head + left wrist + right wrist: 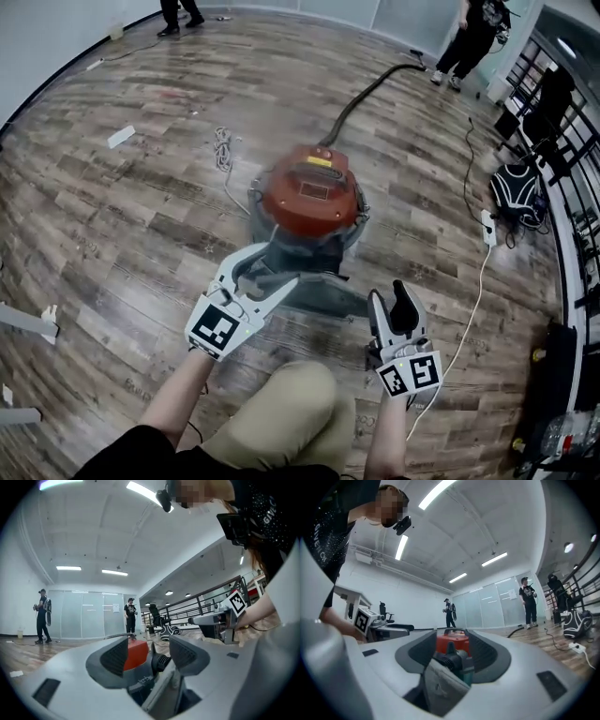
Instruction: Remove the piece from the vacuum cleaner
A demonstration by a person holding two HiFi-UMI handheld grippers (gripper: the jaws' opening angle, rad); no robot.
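Note:
The red vacuum cleaner (pixel 311 195) stands on the wooden floor, its black hose (pixel 366 94) running off to the back. A grey piece (pixel 323 286) juts from its near side toward me. My left gripper (pixel 270 274) hovers at that piece's left end, jaws open, nothing pressed between the pads. My right gripper (pixel 392 302) is open just right of the piece. In the left gripper view the vacuum cleaner (pixel 136 656) and grey piece (pixel 161 691) show through the left gripper (pixel 149 658). The right gripper (pixel 453 660) frames the vacuum cleaner (pixel 452 644) and grey piece (pixel 443 686).
A coiled white cable (pixel 222 145) lies left of the vacuum. A power strip (pixel 487 228) with a white cord and a black bag (pixel 518 192) sit by the railing at right. A person (pixel 473 37) stands at the back. The wearer's knee (pixel 291 412) is below the grippers.

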